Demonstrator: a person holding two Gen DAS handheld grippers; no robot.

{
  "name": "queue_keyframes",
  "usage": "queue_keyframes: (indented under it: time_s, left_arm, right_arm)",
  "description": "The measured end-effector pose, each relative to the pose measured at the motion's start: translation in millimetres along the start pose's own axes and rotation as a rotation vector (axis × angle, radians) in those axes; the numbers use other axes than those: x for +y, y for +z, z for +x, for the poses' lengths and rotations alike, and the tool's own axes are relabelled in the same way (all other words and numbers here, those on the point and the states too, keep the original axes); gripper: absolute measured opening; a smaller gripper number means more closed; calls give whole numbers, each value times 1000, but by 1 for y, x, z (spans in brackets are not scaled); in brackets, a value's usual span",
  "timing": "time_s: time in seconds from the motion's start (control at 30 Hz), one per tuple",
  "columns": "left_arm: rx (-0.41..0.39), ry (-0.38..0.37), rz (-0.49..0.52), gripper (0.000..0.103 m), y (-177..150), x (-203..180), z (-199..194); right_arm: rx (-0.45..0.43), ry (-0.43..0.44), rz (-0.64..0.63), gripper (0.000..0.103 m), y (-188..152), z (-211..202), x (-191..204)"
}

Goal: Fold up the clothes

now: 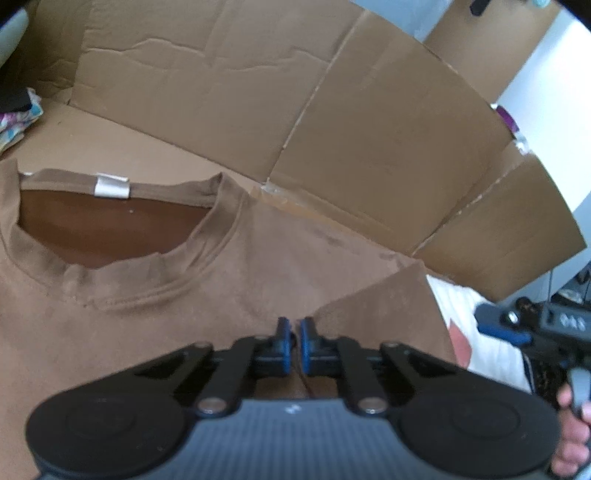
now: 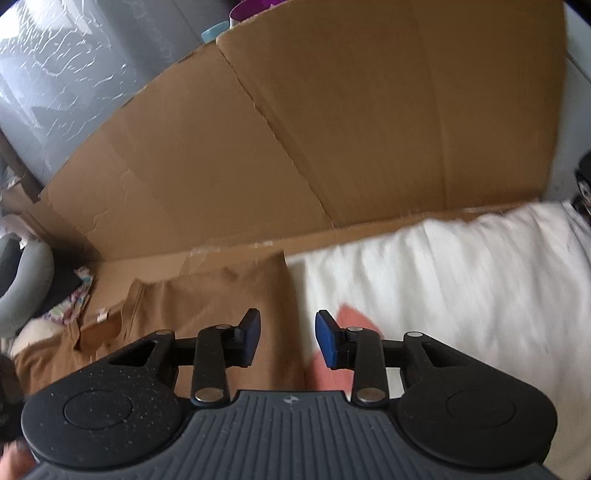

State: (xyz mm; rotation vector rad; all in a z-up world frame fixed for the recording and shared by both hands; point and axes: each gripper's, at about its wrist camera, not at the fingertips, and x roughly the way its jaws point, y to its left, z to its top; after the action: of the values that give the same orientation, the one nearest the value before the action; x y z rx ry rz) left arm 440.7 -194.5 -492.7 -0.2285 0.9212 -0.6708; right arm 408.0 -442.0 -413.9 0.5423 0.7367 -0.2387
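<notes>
Left view only: shirt (image 1: pixel 207 288) collar, tag (image 1: pixel 112 186)

Lived-in room of a home, likely a bedroom: soft white quilted bedding (image 2: pixel 461 266) beside flattened brown cardboard sheets (image 1: pixel 229 88) propped as a backdrop, crumpled floral-print cloth (image 1: pixel 16 122) at the cardboard's left edge, purple plastic cup (image 2: pixel 247 11) behind.
</notes>
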Motion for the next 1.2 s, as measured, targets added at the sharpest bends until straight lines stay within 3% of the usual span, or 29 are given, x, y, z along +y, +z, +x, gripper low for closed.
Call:
queue_keyframes:
  time_s: [0.17, 0.33, 0.63, 0.67, 0.73, 0.77, 0.8, 1.03, 1.2]
  left_arm:
    - [-48, -47, -39, 5, 1, -3, -24]
    - [-78, -79, -51, 5, -2, -8, -41]
    - [-56, -89, -82, 4, -9, -1, -49]
    - [-55, -91, -82, 4, -10, -1, -49]
    - [-54, -95, -86, 2, -11, -1, -49]
    - [-54, -96, -89, 2, -11, -1, -48]
    - [-54, -97, -93, 2, -12, -1, -48]
    - [-59, -96, -116, 2, -15, 2, -46]
    - [-61, -86, -136, 2, -16, 7, -48]
  right_arm:
    - [9, -4, -21, 43, 18, 24, 12]
    - [75, -17, -37, 43, 31, 51, 23]
    - [178, -66, -60, 43, 28, 83, 37]
    - [185, -75, -74, 40, 27, 85, 38]
    - [187, -80, -112, 24, 27, 87, 40]
    - [185, -85, -135, 9, 27, 86, 42]
    - [180, -93, -162, 5, 27, 86, 43]
    - [120, -167, -285, 0, 34, 82, 48]
    - [98, -117, -234, 3, 38, 69, 41]
